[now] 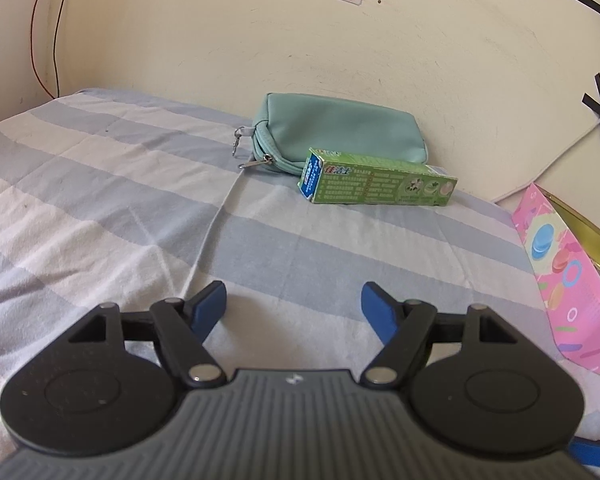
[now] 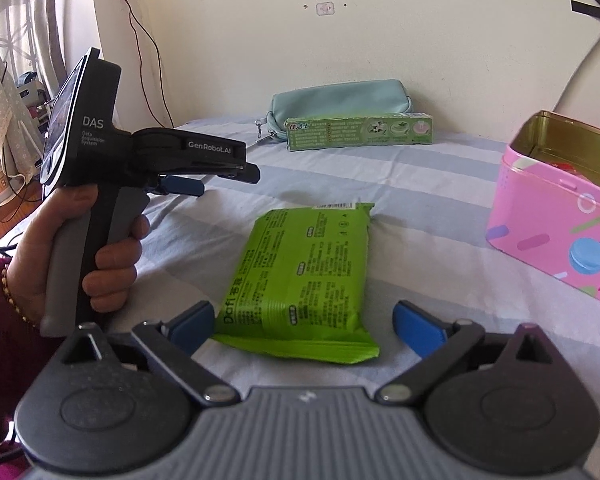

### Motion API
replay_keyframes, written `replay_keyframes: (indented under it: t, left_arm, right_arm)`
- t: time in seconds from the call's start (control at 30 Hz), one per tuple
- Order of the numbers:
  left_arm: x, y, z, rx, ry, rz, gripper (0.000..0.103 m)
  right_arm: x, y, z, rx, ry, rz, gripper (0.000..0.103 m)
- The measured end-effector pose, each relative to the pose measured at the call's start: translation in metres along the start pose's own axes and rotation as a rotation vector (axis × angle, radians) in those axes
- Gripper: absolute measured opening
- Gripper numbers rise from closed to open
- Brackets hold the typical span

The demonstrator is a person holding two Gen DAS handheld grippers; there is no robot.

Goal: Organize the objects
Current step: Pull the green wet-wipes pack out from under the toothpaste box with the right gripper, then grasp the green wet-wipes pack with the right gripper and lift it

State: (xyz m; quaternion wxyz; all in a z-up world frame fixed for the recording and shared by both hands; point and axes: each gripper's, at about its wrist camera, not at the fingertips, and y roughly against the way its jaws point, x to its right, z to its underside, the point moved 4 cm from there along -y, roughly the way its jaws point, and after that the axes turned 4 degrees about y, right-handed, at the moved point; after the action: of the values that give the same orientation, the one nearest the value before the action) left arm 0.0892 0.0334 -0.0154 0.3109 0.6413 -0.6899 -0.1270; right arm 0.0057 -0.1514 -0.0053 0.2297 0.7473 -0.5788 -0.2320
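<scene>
Near the front edge of the bed (image 2: 440, 184), the green packet (image 2: 300, 280) lies flat between the spread, empty jaws of the right claw (image 2: 304, 320). Thin and slippery, it could slide out or crumple if pinched by its sealed end. The left claw (image 1: 292, 308) hangs apart, empty, away from the pink tin (image 2: 556, 216).

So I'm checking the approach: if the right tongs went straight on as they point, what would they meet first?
Most likely the green packet, lying on the bedsheet right between the open right tongs.
</scene>
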Motion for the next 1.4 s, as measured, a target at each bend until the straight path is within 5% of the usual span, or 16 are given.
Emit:
replay_keyframes:
  t: [0.37, 0.7, 0.87, 1.0, 1.23, 1.4]
  left_arm:
    - [0.003, -0.002, 0.002, -0.004, -0.024, -0.025, 0.089]
    - [-0.007, 0.009, 0.001, -0.025, 0.036, -0.025, 0.083]
    - [-0.004, 0.042, 0.005, -0.063, 0.028, 0.072, 0.072]
    - [0.011, 0.062, 0.019, -0.158, 0.001, 0.232, 0.068]
    - [0.050, 0.043, 0.047, -0.316, -0.031, 0.362, 0.059]
    - [0.072, 0.045, 0.046, -0.257, -0.090, 0.333, 0.043]
  right_arm:
    - [0.007, 0.010, 0.004, 0.038, 0.001, 0.006, 0.099]
    - [0.022, 0.016, 0.010, 0.054, -0.039, 0.000, 0.099]
    - [0.024, 0.016, 0.012, 0.059, -0.047, -0.023, 0.099]
    - [0.022, 0.012, 0.009, 0.056, -0.034, -0.040, 0.099]
    - [0.012, 0.000, 0.004, 0.027, 0.028, -0.053, 0.096]
    - [0.002, -0.002, 0.002, 0.049, 0.087, -0.071, 0.062]
